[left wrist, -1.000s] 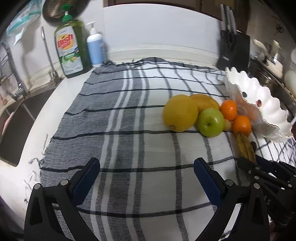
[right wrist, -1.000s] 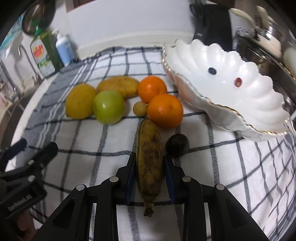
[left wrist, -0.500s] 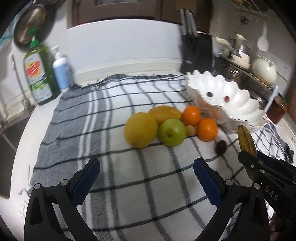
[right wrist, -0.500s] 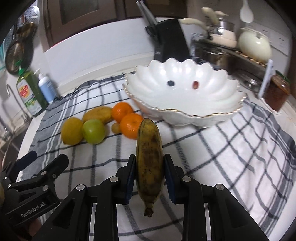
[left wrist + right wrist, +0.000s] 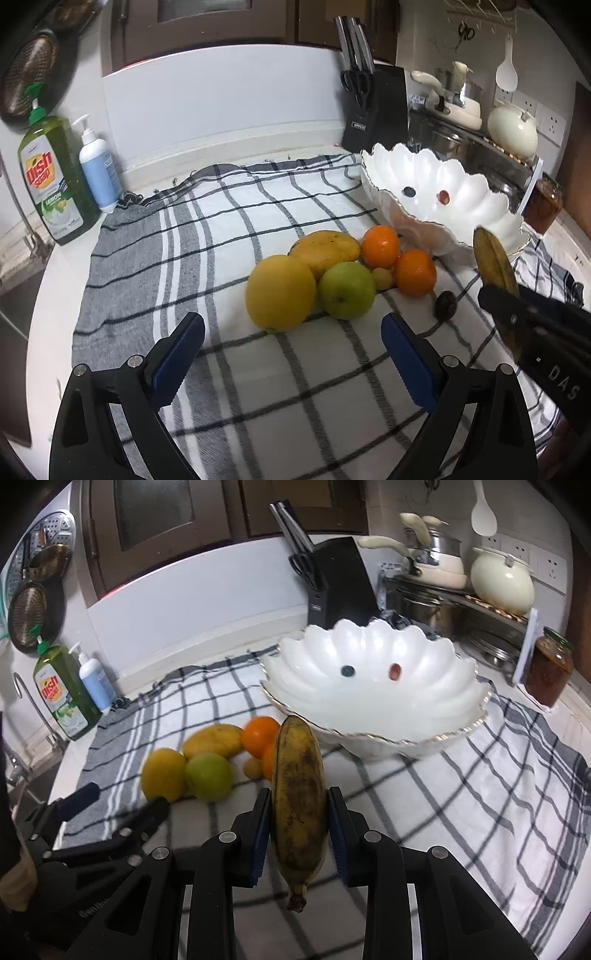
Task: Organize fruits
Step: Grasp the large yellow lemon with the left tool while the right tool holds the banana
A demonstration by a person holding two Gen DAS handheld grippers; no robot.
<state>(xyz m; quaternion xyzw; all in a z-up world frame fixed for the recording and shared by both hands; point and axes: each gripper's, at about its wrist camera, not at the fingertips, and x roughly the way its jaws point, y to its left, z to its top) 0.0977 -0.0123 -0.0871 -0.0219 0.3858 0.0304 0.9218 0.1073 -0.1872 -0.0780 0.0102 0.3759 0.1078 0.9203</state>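
Banana (image 5: 298, 797), brown-spotted and standing stem-down, is being clenched between the blue pads of the right gripper (image 5: 298, 834), above the checked cloth (image 5: 461, 794) and in front of the white scalloped bowl (image 5: 424, 716). Two small round things are being held in that bowl. Yellow citrus (image 5: 280, 291), green apple (image 5: 347, 290), mango (image 5: 325, 249) and two oranges (image 5: 380, 245) are being kept clustered on the cloth. Nothing is being gripped by the left gripper (image 5: 291, 347), whose wide jaws are closing slightly.
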